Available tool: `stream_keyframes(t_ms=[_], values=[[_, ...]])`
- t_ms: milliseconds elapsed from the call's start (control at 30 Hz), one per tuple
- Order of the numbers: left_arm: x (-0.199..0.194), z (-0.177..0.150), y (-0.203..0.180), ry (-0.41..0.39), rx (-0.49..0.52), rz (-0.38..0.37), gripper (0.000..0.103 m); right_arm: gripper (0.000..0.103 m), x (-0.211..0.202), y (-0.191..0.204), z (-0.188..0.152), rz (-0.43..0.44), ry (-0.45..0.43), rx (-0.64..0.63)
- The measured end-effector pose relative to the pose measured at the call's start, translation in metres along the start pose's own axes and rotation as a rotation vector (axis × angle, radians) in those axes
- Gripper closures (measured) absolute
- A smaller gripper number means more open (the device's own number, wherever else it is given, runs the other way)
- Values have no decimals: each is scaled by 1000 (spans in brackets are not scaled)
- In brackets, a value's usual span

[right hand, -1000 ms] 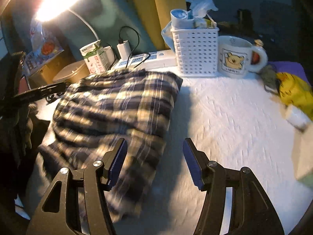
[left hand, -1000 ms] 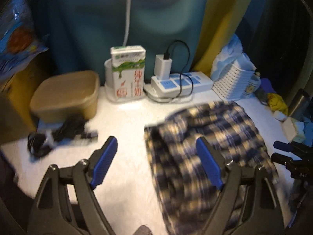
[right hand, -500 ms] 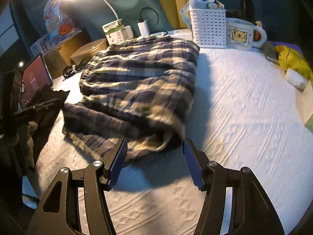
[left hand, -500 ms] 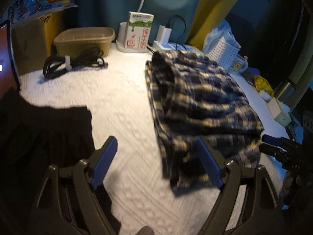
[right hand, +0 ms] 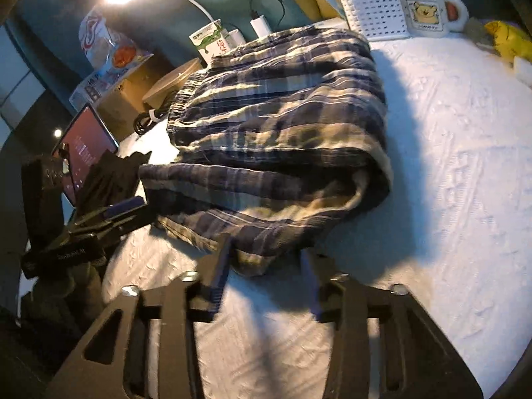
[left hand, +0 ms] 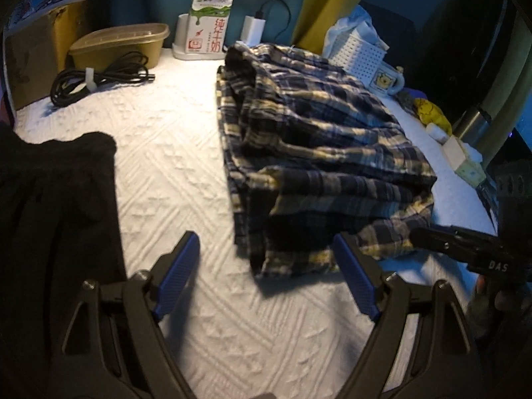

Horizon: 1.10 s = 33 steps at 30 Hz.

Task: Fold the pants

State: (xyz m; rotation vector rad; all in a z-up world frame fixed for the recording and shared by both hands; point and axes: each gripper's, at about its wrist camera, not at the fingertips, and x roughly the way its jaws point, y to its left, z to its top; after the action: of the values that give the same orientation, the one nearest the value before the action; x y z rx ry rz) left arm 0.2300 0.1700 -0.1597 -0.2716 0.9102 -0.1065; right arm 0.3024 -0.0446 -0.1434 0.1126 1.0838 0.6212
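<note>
Pants [left hand: 309,153] folded on bed | left claw [left hand: 271,274] wide, empty | right claw [right hand: 266,266] parted, empty

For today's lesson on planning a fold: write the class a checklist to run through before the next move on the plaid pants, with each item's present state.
1. Left gripper open, holding nothing: ok.
2. Right gripper open, holding nothing: ok.
3. Plaid pants lying on the white cover, already folded over into layers: ok.
4. Layers squared up: not ok; the lower layer sticks out at the near edge.
5. Black garment apart from the pants: ok.
6. Mug and white basket touching the pants: cannot tell.
</note>
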Motion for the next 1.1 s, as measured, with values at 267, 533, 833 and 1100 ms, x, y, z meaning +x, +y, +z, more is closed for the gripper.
stream_keyframes(t_ms=[267, 533, 833, 1100], values=[[10, 4, -17, 23, 75, -75, 58, 96, -2, 7, -1, 12, -16, -55], [-6, -19, -29, 99, 59, -84, 67, 96, -19, 6, -4, -22, -11, -109], [-28, -11, -31, 89, 83, -7, 66, 92, -20, -4, -19, -33, 49, -99], [-35, 21, -52, 0, 168, 17, 66, 65, -54, -7, -10, -119, 9, -196]])
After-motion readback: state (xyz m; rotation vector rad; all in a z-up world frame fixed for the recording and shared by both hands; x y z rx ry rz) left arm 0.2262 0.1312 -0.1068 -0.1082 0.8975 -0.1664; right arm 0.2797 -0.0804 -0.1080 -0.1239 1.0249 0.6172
